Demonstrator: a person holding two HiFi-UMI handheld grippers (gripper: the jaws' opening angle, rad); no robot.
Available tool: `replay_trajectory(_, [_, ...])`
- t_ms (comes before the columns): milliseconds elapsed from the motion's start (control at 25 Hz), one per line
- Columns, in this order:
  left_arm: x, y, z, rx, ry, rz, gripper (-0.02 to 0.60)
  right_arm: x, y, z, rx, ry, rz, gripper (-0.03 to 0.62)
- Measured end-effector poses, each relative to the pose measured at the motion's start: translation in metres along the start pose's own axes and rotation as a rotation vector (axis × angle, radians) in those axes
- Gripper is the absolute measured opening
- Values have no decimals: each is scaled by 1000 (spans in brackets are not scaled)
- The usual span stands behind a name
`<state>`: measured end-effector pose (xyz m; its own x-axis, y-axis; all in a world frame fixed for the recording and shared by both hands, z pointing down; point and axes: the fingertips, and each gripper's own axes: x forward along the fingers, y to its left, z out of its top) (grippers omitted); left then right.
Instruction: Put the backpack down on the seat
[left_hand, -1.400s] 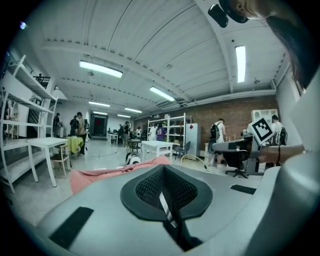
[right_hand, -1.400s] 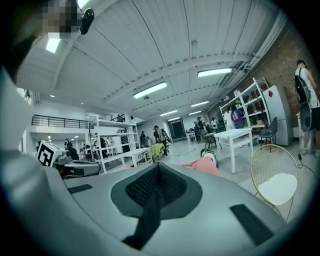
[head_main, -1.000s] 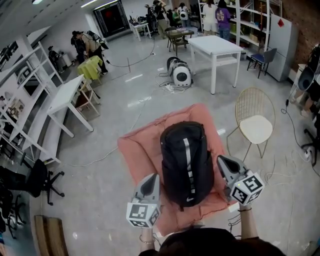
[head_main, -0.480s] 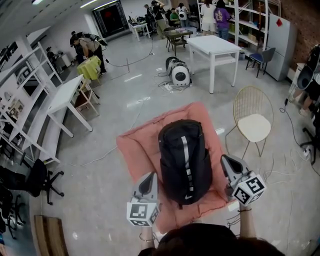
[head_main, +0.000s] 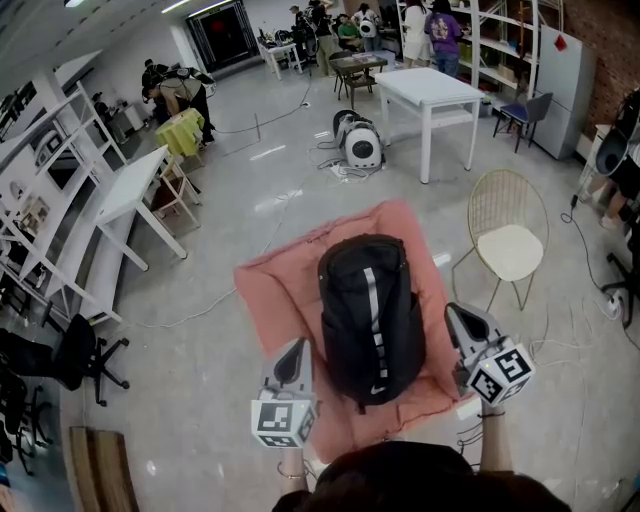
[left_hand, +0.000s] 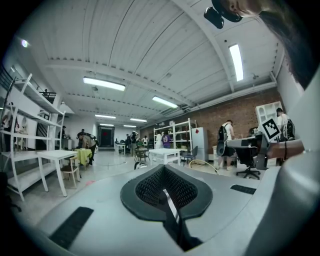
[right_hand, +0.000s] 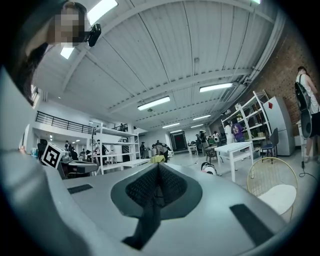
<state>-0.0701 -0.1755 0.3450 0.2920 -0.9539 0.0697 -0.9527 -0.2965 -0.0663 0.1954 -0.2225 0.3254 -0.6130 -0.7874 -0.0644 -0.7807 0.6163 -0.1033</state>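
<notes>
Since the earlier frames little has shifted: the right gripper (head_main: 455, 312) has been carried slightly outward and the backpack (head_main: 370, 318) sits a touch higher in the head view; its place on the cushion is unchanged.

Backpack – black, with a grey stripe down its middle – is seen lying flat on the pink seat cushion (head_main: 270, 300), which is spread on the floor; pink is left showing on every side of it.

Left gripper (head_main: 296, 346) is held over the cushion's near-left part, beside the backpack's lower end and apart from it; the right gripper is held at the cushion's right edge, likewise clear of the backpack.

In each gripper view the jaws are seen pressed together – the ribbed pads meet along one seam and nothing is pinched between them.

A gold wire chair (head_main: 510, 240) is noted to the right of the cushion; a white table (head_main: 430, 90) stands further back.
</notes>
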Motion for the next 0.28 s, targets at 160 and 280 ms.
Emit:
replay_trajectory(160, [1, 0, -3, 0, 5, 1, 14, 1, -2, -3, -2, 6, 2, 12])
replay_trajectory(280, [2, -1, -2, 5, 8, -1, 14, 1, -3, -3, 0, 8, 2, 12])
